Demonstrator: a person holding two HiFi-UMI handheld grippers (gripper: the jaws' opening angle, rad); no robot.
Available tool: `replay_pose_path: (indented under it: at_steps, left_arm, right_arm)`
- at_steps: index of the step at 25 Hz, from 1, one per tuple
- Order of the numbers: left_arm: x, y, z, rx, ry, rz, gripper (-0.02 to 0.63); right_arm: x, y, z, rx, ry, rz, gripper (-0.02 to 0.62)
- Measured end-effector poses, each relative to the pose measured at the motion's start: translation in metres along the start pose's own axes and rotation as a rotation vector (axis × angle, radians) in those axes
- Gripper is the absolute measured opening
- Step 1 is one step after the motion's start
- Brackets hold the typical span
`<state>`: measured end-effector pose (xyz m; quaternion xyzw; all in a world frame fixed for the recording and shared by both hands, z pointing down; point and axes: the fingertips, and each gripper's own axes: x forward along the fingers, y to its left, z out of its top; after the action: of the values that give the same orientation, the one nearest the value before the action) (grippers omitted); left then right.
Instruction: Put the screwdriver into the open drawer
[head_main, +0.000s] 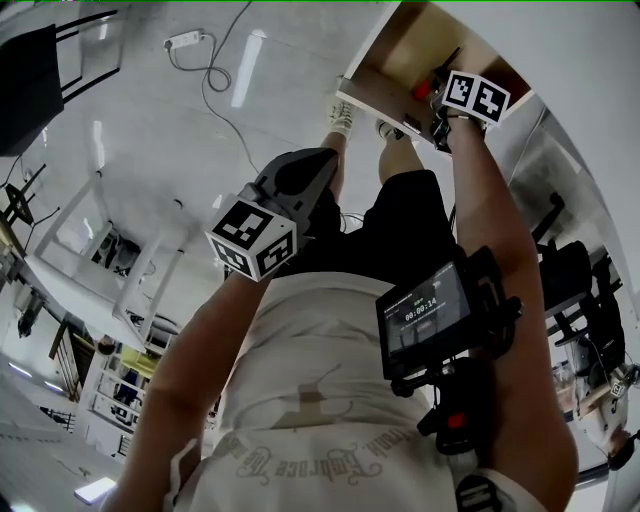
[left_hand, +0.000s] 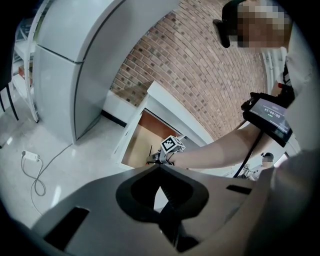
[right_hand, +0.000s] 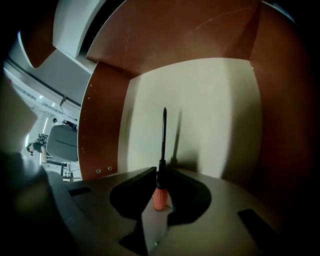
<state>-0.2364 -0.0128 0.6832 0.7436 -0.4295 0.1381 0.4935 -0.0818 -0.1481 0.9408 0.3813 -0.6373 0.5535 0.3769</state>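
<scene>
The screwdriver (right_hand: 159, 196) has an orange handle and a long black shaft. My right gripper (right_hand: 161, 173) is shut on it just above the handle, and the shaft points out over the drawer's pale floor (right_hand: 200, 110). In the head view the right gripper (head_main: 440, 108) reaches down into the open wooden drawer (head_main: 400, 50), with the red handle (head_main: 422, 90) beside it. The left gripper (head_main: 318, 170) hangs back over the person's thigh, well apart from the drawer. Its jaws (left_hand: 160, 175) are shut with nothing between them. From the left gripper view the drawer (left_hand: 136, 147) and the right gripper's marker cube (left_hand: 172, 145) lie ahead.
Brown drawer walls (right_hand: 105, 130) enclose the screwdriver on three sides. A white cabinet front (left_hand: 170, 107) sits above the drawer against a brick wall (left_hand: 200, 65). A power strip and cable (head_main: 190, 42) lie on the white floor. A wrist-worn screen (head_main: 425, 315) sits on the right forearm.
</scene>
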Motion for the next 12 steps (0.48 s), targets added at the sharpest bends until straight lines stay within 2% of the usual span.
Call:
replay_pose_path:
  at_steps: [6,12]
  left_arm:
    - [-0.001,0.001,-0.001,0.001,-0.006,0.003,0.018]
    - [-0.003,-0.002,0.0,0.007,-0.008,-0.006,0.018]
  right_arm:
    - [-0.001,-0.007,-0.004,0.016,0.001,-0.025,0.079]
    - [-0.016,-0.007,-0.009,0.022,-0.014,-0.012,0.092]
